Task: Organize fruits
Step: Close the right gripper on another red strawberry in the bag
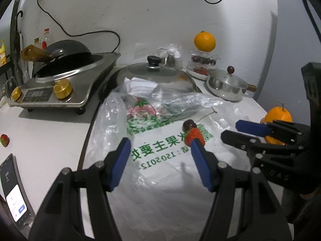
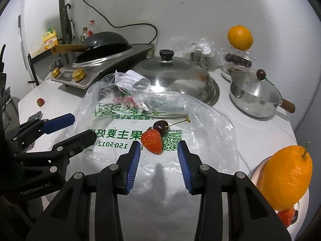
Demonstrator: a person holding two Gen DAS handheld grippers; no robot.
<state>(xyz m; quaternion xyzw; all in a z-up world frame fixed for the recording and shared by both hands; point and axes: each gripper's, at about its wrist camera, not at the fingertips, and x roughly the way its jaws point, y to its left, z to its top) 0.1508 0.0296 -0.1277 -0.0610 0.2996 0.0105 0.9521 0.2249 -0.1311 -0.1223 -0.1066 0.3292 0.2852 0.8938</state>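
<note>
strawberry (image 2: 151, 141): soft, bruisable; touches cherry (image 2: 159, 127) at 1 o'clock; grip flanks lightly
right gripper (image 2: 159, 154): narrow, empty
left gripper (image 1: 159, 150): wide, empty

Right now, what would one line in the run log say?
task: sort fruit | right tool: open, empty, facing strawberry | left tool: open, empty | cherry: touching strawberry, on plastic bag

Ahead of the gripper, domed steel lid (image 2: 176, 78) on desk (image 2: 250, 132). Ahead-left: induction cooker (image 2: 84, 76) bearing black wok (image 2: 104, 40). Ahead-right: small lidded saucepan (image 2: 254, 96). Phone (image 1: 14, 190), screen lit, near left.
</note>
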